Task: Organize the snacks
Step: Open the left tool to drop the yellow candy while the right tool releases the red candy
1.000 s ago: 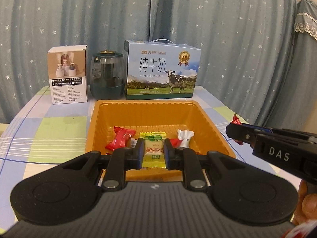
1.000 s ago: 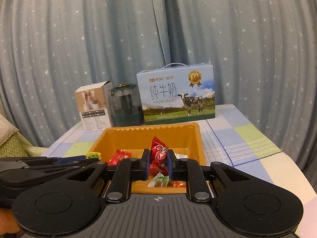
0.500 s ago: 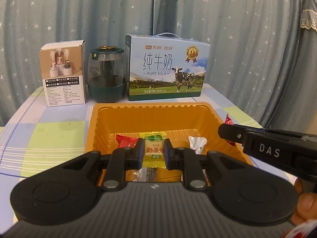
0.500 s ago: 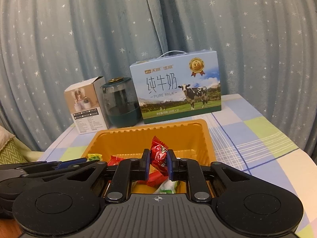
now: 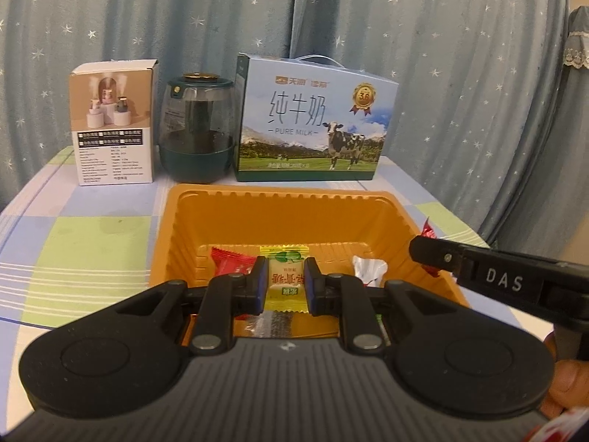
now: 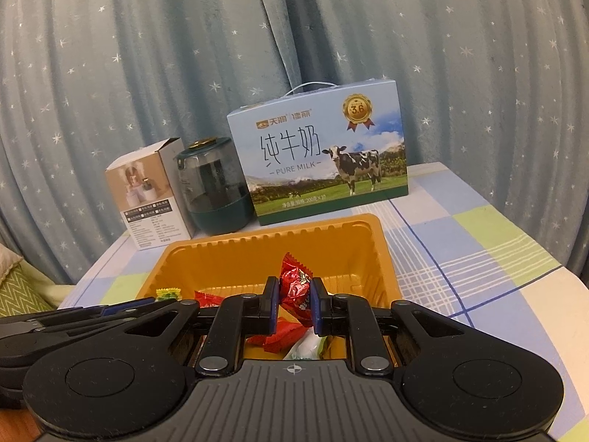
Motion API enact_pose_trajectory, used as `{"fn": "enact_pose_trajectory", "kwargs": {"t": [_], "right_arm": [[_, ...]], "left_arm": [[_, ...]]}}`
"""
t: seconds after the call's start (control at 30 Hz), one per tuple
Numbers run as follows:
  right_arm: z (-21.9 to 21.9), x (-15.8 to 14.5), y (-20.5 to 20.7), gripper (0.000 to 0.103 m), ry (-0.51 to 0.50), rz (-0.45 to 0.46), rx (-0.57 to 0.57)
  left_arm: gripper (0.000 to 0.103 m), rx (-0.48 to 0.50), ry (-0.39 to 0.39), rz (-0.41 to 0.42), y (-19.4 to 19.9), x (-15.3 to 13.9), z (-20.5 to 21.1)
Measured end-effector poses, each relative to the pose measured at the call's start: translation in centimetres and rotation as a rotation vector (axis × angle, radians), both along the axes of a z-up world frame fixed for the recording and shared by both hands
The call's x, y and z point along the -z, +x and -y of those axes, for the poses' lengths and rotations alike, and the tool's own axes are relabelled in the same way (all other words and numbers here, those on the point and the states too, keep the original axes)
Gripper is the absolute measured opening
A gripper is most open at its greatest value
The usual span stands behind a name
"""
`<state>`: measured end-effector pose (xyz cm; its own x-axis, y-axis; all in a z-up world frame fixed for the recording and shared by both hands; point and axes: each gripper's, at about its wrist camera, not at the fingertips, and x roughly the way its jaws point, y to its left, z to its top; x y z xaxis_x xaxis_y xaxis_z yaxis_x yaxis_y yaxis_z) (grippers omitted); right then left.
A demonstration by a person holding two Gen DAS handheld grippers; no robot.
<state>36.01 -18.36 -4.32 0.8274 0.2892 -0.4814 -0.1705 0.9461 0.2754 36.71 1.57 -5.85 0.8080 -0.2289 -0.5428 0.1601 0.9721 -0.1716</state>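
Observation:
An orange tray (image 5: 283, 217) (image 6: 257, 258) sits on the checked tablecloth and holds several wrapped candies. My left gripper (image 5: 284, 285) is shut on a yellow-green candy (image 5: 284, 280) and holds it over the tray's near part. My right gripper (image 6: 293, 304) is shut on a red foil candy (image 6: 296, 287) above the tray's near edge. In the left wrist view the right gripper (image 5: 419, 245) comes in from the right, with its red candy (image 5: 429, 230) at its tip. A red candy (image 5: 230, 261) and a white candy (image 5: 368, 269) lie in the tray.
At the back of the table stand a small white product box (image 5: 112, 125), a dark green jar (image 5: 197, 129) and a blue pure-milk carton (image 5: 313, 121). A starry blue curtain (image 5: 294, 18) hangs behind. The table edge is close on the right (image 6: 552, 287).
Both grippers have moved forward and closer to the tray, each still holding its candy. The back objects look larger.

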Motion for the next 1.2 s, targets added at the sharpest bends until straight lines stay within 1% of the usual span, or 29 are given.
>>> {"fn": "enact_pose_trajectory", "kwargs": {"t": [0.03,0.13,0.27,0.33,0.47,0.6,0.9,1.1,1.13,1.2], "right_arm": [[0.0,0.0,0.0,0.018,0.001,-0.001,0.000],[0.1,0.1,0.1,0.018,0.008,-0.006,0.001],[0.1,0.1,0.0,0.018,0.015,-0.010,-0.003],[0.0,0.2,0.0,0.018,0.021,-0.014,-0.009],[-0.1,0.3,0.0,0.018,0.033,-0.017,-0.029],[-0.3,0.4,0.0,0.018,0.041,-0.018,-0.045],[-0.3,0.4,0.1,0.018,0.048,-0.015,-0.042],[-0.3,0.3,0.1,0.018,0.056,-0.014,-0.042],[-0.2,0.3,0.1,0.018,0.062,-0.015,-0.042],[0.2,0.5,0.3,0.018,0.113,-0.021,-0.062]], "left_arm": [[0.019,0.003,-0.012,-0.002,0.1,0.1,-0.1],[0.027,-0.012,-0.001,-0.001,0.1,0.1,-0.2],[0.028,-0.048,0.024,0.002,-0.1,0.0,-0.9],[0.030,-0.066,0.022,0.003,0.0,-0.1,-1.4],[0.030,-0.084,0.026,-0.001,0.1,0.0,-1.9],[0.031,-0.080,0.034,-0.004,0.1,0.0,-1.8],[0.031,-0.067,0.040,-0.015,0.1,0.4,-1.3],[0.033,-0.065,0.041,-0.016,0.0,0.4,-1.3],[0.033,-0.065,0.041,-0.016,0.0,0.4,-1.2],[0.034,-0.067,0.043,-0.016,-0.1,0.4,-1.2]]}}
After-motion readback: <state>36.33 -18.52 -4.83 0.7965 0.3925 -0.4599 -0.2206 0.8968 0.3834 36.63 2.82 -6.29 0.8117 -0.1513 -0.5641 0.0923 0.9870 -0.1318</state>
